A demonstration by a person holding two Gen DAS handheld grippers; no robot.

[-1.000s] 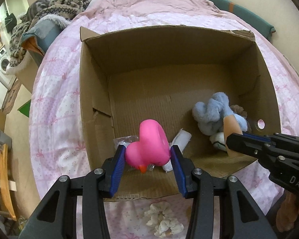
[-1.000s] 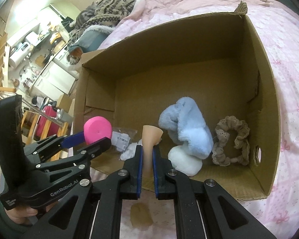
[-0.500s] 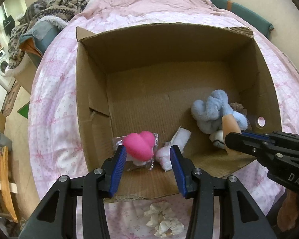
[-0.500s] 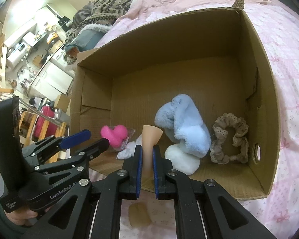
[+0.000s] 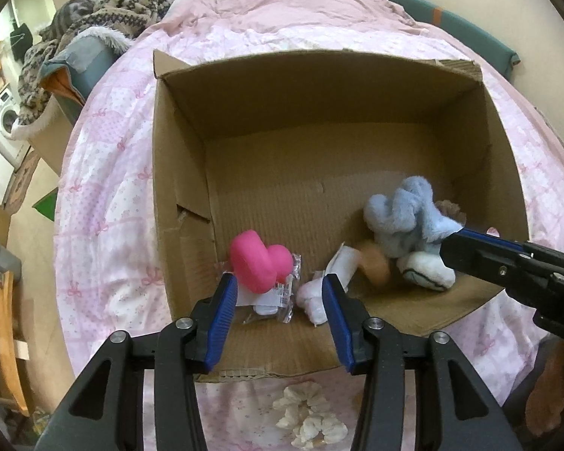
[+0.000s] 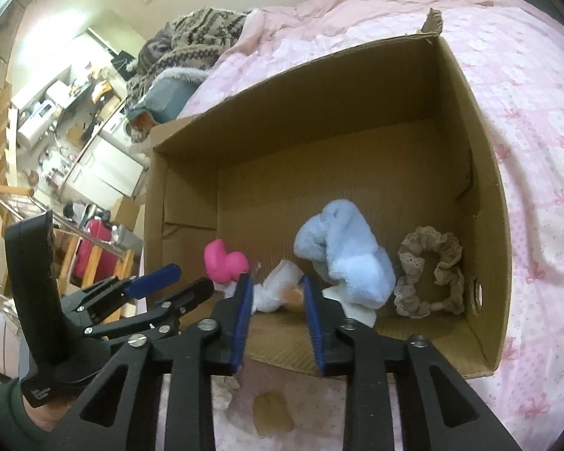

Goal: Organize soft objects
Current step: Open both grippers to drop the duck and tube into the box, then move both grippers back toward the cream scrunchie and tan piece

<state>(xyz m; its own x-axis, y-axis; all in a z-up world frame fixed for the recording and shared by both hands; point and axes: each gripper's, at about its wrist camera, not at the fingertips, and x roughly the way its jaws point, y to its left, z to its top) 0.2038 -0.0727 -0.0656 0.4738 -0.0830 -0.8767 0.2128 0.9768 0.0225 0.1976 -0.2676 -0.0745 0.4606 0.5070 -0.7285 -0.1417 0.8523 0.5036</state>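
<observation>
Pink bed (image 5: 105, 173) carries the cardboard box (image 5: 176, 173). Both claws, left claw (image 5: 280, 314) and right claw (image 6: 276, 302), have just opened, released; pink toy (image 5: 259, 263) and tan sponge (image 5: 374, 267) now lie inside the box, near its front wall.

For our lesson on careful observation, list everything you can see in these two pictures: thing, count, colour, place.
cardboard box: one, brown, open, on the bed
pink toy: one, pink, box floor, left
clear packet: one, under the pink toy
white cloth: one, white, box floor, middle
tan piece: one, tan, blurred, in the box
blue plush: one, light blue, box, right of middle
white pad: one, under the blue plush
scrunchie: one, beige lace, box's right end
white scrunchie: one, on the bedspread before the box
bedspread: one, pink
left gripper: black, blue jaws open
right gripper: black, jaws just opened, nothing pressed
</observation>
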